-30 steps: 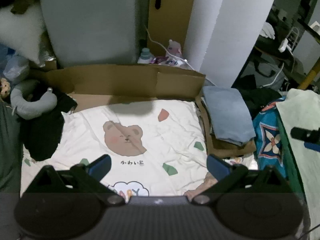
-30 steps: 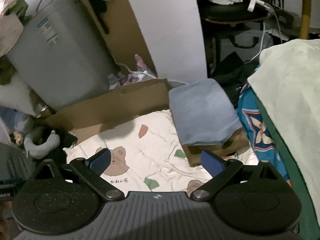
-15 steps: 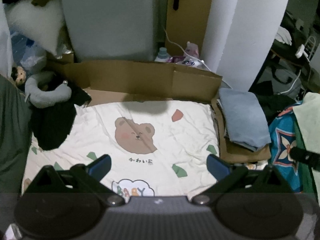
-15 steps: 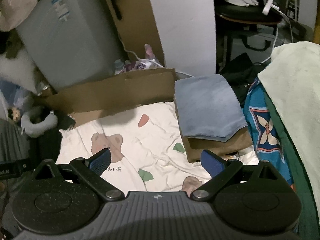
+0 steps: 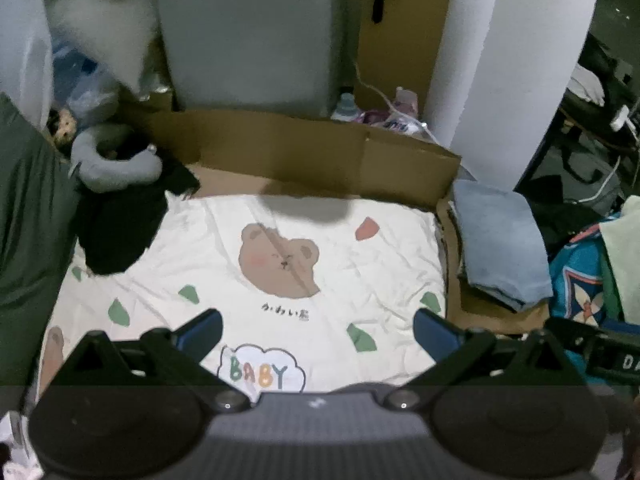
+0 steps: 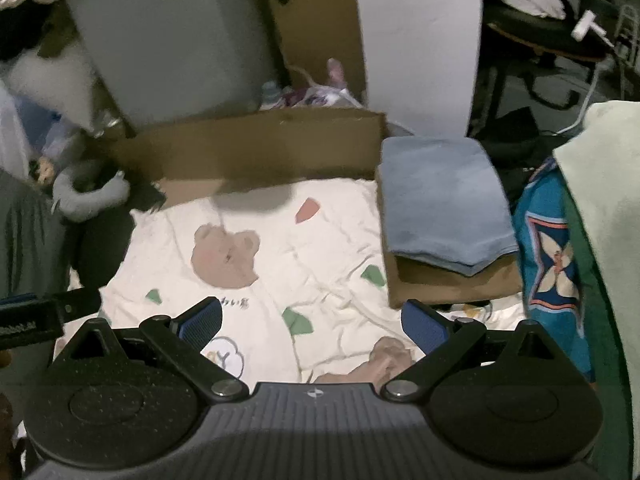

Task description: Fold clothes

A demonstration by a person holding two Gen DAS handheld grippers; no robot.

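Observation:
A folded blue garment (image 5: 500,240) (image 6: 440,208) lies on a cardboard slab to the right of a white bear-print sheet (image 5: 280,260) (image 6: 280,248). A dark garment (image 5: 116,228) (image 6: 100,248) lies crumpled at the sheet's left edge. My left gripper (image 5: 318,330) hovers open above the sheet's near part, holding nothing. My right gripper (image 6: 312,320) is open too, over the sheet's right side, with nothing between its fingers. A pale green cloth (image 6: 608,220) hangs at the far right.
A cardboard wall (image 5: 300,148) borders the sheet at the back, with a grey appliance (image 5: 248,32) and a white pillar (image 5: 508,60) behind. A grey neck pillow (image 5: 112,164) sits at the left. A blue patterned cloth (image 6: 552,264) and a chair (image 6: 540,40) crowd the right.
Both grippers have drawn back and tilted, so the sheet and the blue garment sit lower and more centred in view. Both stay open and empty.

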